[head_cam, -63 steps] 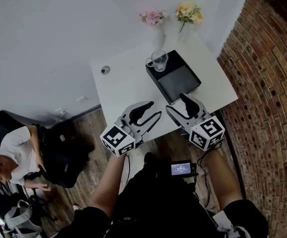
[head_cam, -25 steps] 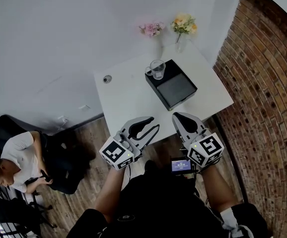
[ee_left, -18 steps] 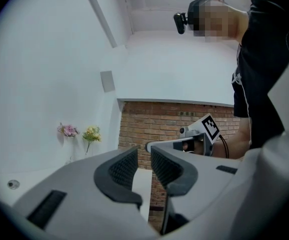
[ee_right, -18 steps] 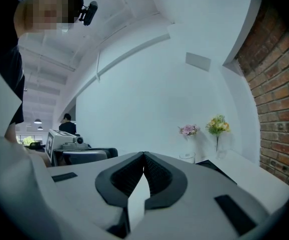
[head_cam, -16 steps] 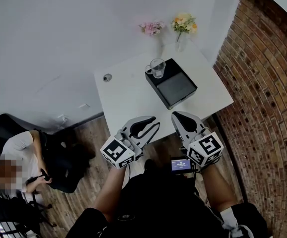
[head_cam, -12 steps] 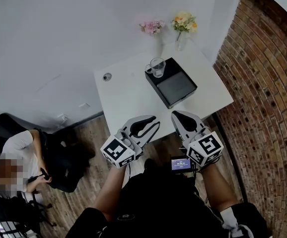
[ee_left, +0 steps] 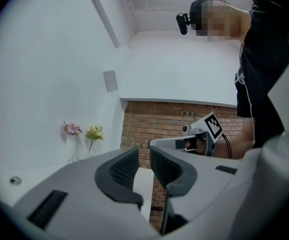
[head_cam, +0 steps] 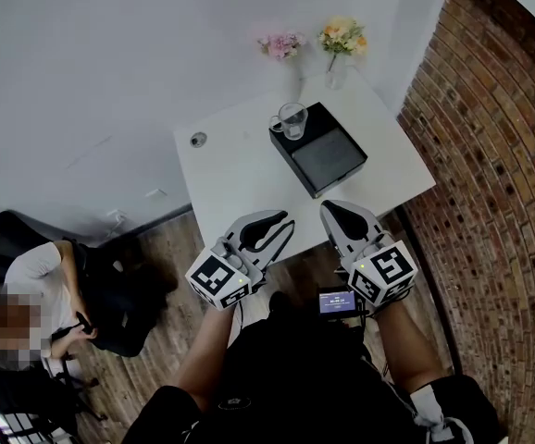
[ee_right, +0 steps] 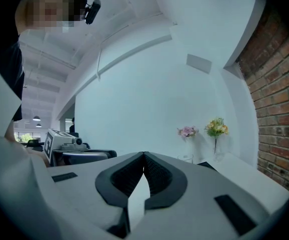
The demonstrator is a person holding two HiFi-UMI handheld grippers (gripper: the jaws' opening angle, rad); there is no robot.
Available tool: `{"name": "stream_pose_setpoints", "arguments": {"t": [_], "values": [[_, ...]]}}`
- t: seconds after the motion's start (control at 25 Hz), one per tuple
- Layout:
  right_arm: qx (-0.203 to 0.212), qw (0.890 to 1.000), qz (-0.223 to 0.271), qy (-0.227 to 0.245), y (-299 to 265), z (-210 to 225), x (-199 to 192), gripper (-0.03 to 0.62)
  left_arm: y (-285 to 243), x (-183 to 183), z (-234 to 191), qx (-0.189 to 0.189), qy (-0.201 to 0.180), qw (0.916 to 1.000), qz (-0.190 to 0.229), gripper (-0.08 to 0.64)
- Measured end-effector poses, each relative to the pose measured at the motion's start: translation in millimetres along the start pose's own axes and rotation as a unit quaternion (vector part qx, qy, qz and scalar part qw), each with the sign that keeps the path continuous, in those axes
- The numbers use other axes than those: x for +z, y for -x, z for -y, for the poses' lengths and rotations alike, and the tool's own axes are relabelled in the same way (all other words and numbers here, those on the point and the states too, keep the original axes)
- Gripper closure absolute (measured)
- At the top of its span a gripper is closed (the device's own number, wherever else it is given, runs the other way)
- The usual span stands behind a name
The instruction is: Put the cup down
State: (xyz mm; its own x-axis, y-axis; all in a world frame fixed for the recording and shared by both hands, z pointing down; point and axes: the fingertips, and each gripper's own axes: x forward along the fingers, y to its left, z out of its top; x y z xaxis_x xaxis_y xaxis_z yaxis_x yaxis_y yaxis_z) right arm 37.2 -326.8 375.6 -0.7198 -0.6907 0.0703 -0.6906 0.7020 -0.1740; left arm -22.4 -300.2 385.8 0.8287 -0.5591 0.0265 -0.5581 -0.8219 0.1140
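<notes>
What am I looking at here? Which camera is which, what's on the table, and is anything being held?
There is no robot arm: a person holds a two-jaw gripper in each hand. The top-down picture comes from a camera on the person's head. The other two come from cameras riding on each gripper, looking along its jaws. The left gripper has its jaws slightly apart with nothing between them; the right gripper is shut and empty. Ahead is a white table with a black tray, a glass cup standing on the tray's far corner, and pink flowers and yellow flowers in vases by the wall.
</notes>
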Motion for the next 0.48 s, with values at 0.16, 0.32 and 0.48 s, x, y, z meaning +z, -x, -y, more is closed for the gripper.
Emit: {"name": "stream_pose_setpoints", "arguments": {"t": [0.16, 0.32, 0.48], "values": [[-0.003, 1.000, -0.001, -0.001, 0.6, 2.9, -1.0, 0.580, -0.7, -2.2, -1.1, 0.002, 0.004, 1.0000, -0.002, 0.483], [-0.007, 1.000, -0.002, -0.002, 1.7, 5.5, -2.5, 0.580, -1.7, -3.4, -0.4, 0.002, 0.005, 1.0000, -0.003, 0.483], [-0.009, 1.000, -0.002, -0.001, 0.9, 5.7, -2.8, 0.580, -1.4, -2.5, -1.5, 0.003, 0.004, 1.0000, -0.002, 0.483]]}}
